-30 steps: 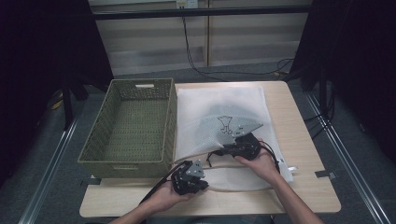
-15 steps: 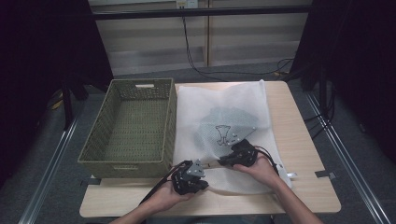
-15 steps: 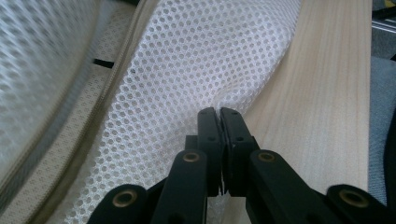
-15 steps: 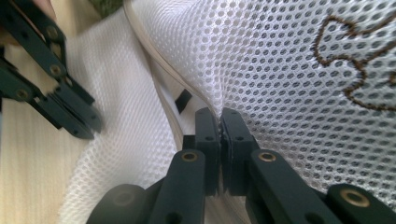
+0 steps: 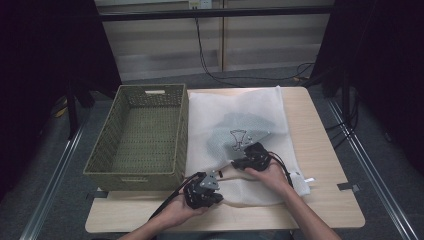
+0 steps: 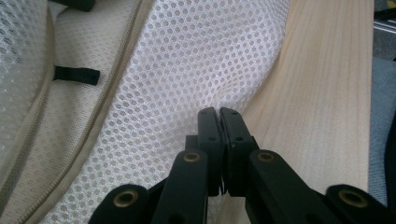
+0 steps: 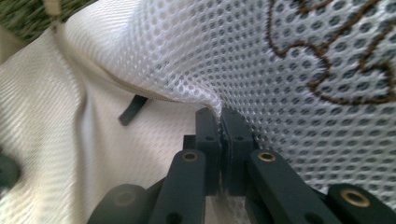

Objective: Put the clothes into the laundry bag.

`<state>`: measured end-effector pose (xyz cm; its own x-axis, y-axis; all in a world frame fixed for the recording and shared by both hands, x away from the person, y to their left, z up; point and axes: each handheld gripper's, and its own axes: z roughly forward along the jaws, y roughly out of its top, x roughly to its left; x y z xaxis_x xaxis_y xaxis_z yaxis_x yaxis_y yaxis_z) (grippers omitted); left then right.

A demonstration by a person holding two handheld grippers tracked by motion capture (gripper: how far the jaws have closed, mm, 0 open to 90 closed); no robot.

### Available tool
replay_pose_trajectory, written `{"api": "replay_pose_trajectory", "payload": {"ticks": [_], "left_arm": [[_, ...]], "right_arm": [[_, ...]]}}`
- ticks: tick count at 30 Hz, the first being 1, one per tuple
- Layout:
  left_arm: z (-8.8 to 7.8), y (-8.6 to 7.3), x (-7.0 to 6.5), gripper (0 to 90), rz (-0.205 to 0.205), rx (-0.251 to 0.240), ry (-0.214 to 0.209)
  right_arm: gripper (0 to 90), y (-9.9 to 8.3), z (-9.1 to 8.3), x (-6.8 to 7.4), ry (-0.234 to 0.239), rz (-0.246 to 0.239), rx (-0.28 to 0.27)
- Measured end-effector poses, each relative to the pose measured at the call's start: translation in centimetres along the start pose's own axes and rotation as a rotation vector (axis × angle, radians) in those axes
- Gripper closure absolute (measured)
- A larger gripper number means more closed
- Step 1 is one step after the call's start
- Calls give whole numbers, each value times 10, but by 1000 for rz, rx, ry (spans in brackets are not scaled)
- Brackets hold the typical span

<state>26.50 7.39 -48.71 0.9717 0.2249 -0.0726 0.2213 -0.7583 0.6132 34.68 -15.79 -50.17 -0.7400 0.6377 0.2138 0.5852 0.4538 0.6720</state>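
Observation:
A white mesh bag (image 5: 250, 107) lies flat on the wooden table (image 5: 325, 165), with a grey garment (image 5: 235, 127) carrying brown embroidery (image 7: 327, 70) inside it. My left gripper (image 5: 218, 193) (image 6: 218, 114) is shut on the bag's near edge, by the table's front. My right gripper (image 5: 236, 163) (image 7: 219, 116) is shut on a pinched fold of the bag's upper mesh layer, just in front of the garment. The bag's zipper (image 6: 112, 107) and a black tab (image 6: 77, 74) lie left of my left jaws.
A woven olive basket (image 5: 182, 135) stands on the table's left half, touching the bag's left edge. Bare wood runs along the right side and the front edge. Cables trail from both grippers toward the person.
My right gripper has sunk a little toward the table with the mesh fold pinched in it. The left gripper has stayed in place.

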Motion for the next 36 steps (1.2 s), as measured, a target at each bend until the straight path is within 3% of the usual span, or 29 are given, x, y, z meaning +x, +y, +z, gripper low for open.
{"api": "replay_pose_trajectory", "payload": {"ticks": [12,22,26,28,34,36], "left_arm": [[0,1,-1,884,11,2,4],[0,1,-2,885,21,7,14],[0,1,-2,883,16,-1,12],[0,0,-2,881,15,-1,12],[0,1,-1,878,7,2,6],[1,1,-1,875,4,1,9]], "right_arm": [[877,19,17,-21,-122,66,-87],[878,34,26,-33,-211,113,-110],[878,33,25,-32,-191,106,-104],[878,30,20,-30,-158,105,-84],[875,14,-5,-24,-75,115,-81],[875,11,-15,-20,-67,96,-82]]}}
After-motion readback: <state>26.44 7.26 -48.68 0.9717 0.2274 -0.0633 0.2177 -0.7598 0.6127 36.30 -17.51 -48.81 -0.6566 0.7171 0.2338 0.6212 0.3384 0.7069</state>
